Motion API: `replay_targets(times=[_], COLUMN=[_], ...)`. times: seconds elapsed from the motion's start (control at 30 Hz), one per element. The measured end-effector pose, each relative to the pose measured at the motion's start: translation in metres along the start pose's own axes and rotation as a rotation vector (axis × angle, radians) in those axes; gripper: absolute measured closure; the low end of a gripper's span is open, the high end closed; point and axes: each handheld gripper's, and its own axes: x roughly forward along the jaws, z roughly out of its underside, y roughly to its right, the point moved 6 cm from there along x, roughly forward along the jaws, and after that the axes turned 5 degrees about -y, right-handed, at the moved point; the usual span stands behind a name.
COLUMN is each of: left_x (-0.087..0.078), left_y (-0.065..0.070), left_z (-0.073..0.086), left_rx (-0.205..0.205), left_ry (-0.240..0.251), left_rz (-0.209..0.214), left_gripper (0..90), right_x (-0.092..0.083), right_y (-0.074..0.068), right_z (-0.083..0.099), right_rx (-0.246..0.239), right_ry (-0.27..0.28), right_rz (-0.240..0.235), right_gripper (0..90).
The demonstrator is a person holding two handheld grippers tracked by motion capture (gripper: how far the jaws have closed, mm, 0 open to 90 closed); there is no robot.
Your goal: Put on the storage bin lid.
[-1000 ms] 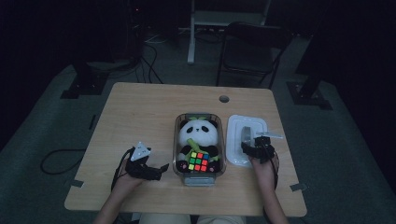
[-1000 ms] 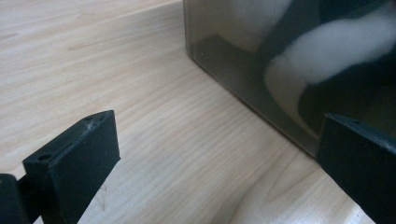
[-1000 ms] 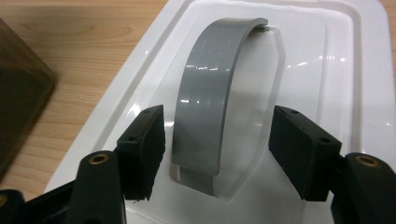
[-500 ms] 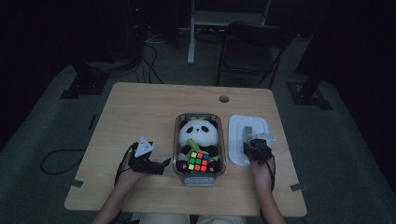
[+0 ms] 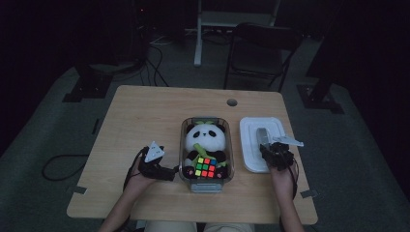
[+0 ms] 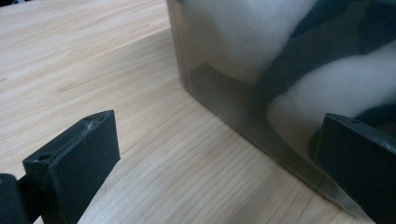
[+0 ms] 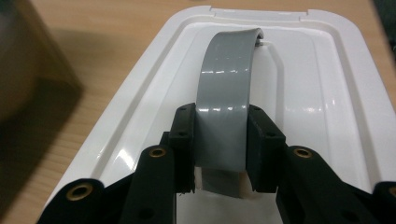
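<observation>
Right tool (image 7: 219, 140): jaws have just been closing and now pinch the grey arched plastic handle (image 7: 226, 93) of the white rectangular plastic lid (image 7: 322, 93), pads pressed on both handle edges. Lid sits on the light wooden table (image 5: 145, 116), just right of the clear rectangular plastic container (image 5: 183, 145); its near end looks slightly lifted, though the dim high view doesn't settle it. In the high view the right tool (image 5: 275, 154) is over the lid's near end.

Left tool (image 6: 210, 158): jaws spread wide, nothing between the pads. One jaw is over bare table, the other is right at the container wall (image 6: 224, 93); contact unclear. In the high view the left tool (image 5: 162, 170) is at the container's left side, near the front corner.

Container holds a black-and-white plush panda (image 5: 205, 140) and a multicoloured puzzle cube (image 5: 205, 167) lying against its lower half.
</observation>
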Motion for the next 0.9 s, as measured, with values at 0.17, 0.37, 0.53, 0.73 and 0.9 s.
replay_targets(times=[0.17, 0.37, 0.53, 0.73, 0.9], left_x=[0.000, 0.004, 0.009, 0.017, 0.024], left_y=[0.002, 0.012, 0.025, 0.043, 0.055], left_z=[-0.005, -0.008, -0.014, -0.024, -0.026], left_rx=[0.004, 0.022, 0.034, 0.050, 0.071], left_ry=[0.006, 0.002, -0.002, 0.005, -0.005], left_rz=[-0.006, 0.007, 0.020, 0.042, 0.067], left_gripper=[0.5, 0.5, 0.5, 0.5, 0.5], right_x=[-0.041, -0.084, -0.105, -0.111, -0.100], right_y=[-0.010, -0.035, -0.064, -0.097, -0.119], right_z=[-0.018, -0.039, -0.049, -0.050, -0.043], right_rx=[-0.028, -0.075, -0.123, -0.171, -0.209], right_ry=[0.086, 0.174, 0.214, 0.213, 0.172], right_rz=[-0.032, -0.098, -0.169, -0.238, -0.290], right_gripper=[67.5, 67.6, 67.6, 67.6, 67.6])
